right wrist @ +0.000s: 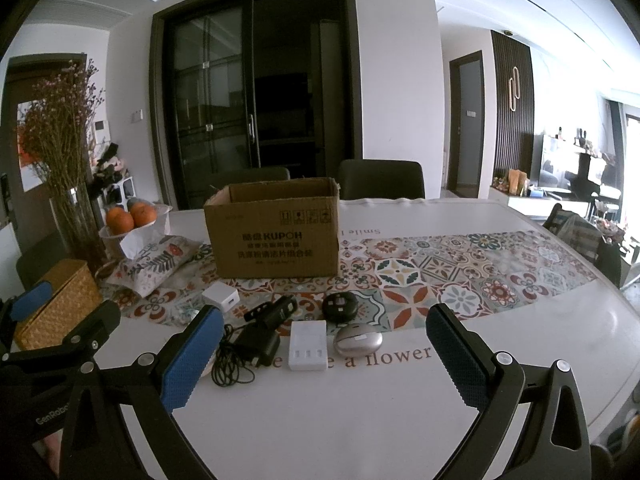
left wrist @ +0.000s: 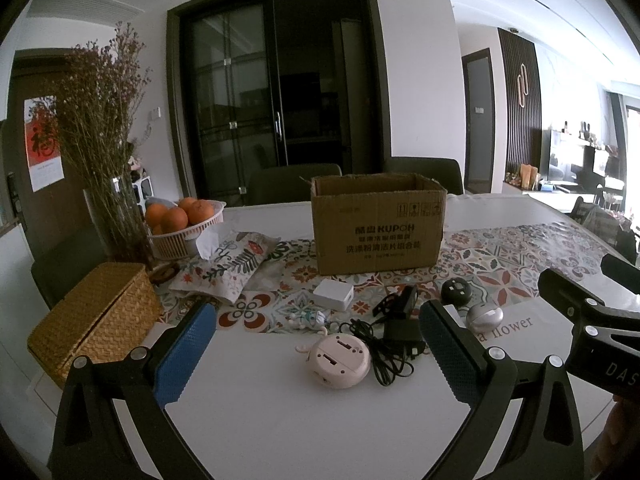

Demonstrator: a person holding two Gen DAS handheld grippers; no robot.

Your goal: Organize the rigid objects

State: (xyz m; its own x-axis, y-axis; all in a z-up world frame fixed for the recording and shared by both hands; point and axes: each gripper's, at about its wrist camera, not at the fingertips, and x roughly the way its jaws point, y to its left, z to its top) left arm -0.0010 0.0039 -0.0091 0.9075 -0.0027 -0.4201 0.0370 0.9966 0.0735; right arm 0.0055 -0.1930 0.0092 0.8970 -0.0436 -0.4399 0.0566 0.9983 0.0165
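An open cardboard box [left wrist: 378, 226] [right wrist: 276, 232] stands mid-table. In front of it lie small rigid items: a white cube adapter [left wrist: 334, 294] [right wrist: 221, 297], a black clip device [left wrist: 396, 302] [right wrist: 276, 310], a round black disc [left wrist: 457, 290] [right wrist: 340, 306], a silver oval case [left wrist: 484, 317] [right wrist: 357, 339], a black charger with cable [left wrist: 400, 338] [right wrist: 256, 346], a pink round gadget [left wrist: 339, 360] and a white charger block [right wrist: 307, 345]. My left gripper [left wrist: 316, 356] is open and empty, above the table before the pink gadget. My right gripper [right wrist: 320, 360] is open and empty, before the white block.
A wicker box [left wrist: 94, 320] sits at the left, with a floral pouch [left wrist: 226, 266], a basket of oranges [left wrist: 184, 222] and a vase of dried flowers [left wrist: 108, 152] behind it. Two chairs [right wrist: 380, 180] stand beyond the table's far edge.
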